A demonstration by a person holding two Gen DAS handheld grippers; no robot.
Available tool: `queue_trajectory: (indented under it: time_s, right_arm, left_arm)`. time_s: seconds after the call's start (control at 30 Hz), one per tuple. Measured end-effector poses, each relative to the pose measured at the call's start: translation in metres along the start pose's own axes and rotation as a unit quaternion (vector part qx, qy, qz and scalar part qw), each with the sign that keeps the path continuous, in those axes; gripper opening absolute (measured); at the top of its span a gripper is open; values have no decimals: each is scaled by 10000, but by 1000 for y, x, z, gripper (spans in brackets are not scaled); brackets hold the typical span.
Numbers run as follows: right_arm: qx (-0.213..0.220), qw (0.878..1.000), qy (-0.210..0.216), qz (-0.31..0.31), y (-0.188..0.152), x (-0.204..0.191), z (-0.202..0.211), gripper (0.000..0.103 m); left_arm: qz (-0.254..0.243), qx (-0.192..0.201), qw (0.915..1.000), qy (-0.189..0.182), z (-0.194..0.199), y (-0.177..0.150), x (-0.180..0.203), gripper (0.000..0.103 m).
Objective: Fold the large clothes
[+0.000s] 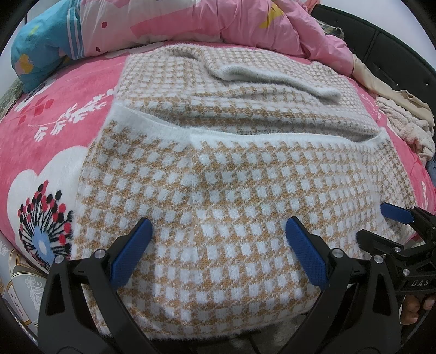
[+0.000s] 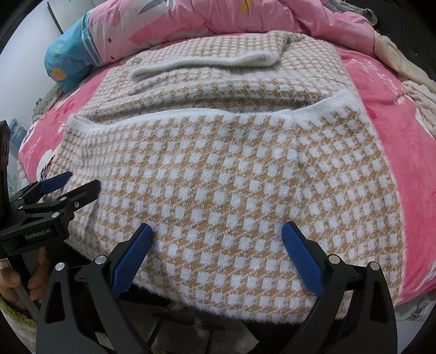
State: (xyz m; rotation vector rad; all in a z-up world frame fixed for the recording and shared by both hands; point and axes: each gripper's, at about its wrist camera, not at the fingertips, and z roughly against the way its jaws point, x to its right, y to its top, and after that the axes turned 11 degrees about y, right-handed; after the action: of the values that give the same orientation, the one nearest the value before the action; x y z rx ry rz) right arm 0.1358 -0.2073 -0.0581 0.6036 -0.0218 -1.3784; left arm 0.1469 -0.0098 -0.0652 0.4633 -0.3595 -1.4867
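My left tool [image 1: 218,226] has its blue pads spread wide apart, with nothing between them, poised over the near part of the checked sweater [image 1: 218,190]. My right tool [image 2: 215,231] is likewise spread wide and empty, over the same near part of the garment, a little further to the right. In the left wrist view my right tool shows at the lower right edge, its fingers also parted, sitting at the sweater's right border; in the right wrist view my left tool shows at the lower left, at the sweater's left border. Part of a hand [image 2: 11,283] shows gripping the left tool's handle. The sweater, tan and white houndstooth knit with fuzzy white trim, lies on the bed on a pink floral blanket [image 1: 54,114]. Its near portion is folded up over the body, the white hem band [image 1: 272,139] running crosswise across the middle. Beyond that, a sleeve with a white cuff [image 1: 272,79] lies folded across the upper part. A pink quilt [image 1: 190,21] is heaped at the far end of the bed, touching the sweater's far edge. Beige and pale pink clothes [image 1: 403,119] sit bunched at the right side of the bed, apart from the sweater.
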Motion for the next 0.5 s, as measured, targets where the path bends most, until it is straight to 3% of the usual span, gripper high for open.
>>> queue_trajectory:
  time_s: [0.5]
  right_arm:
    - [-6,10000,3,-5,-1,0,0,94]
  left_arm:
    - [-3,-13,10000,-5,-1,2,-1,95]
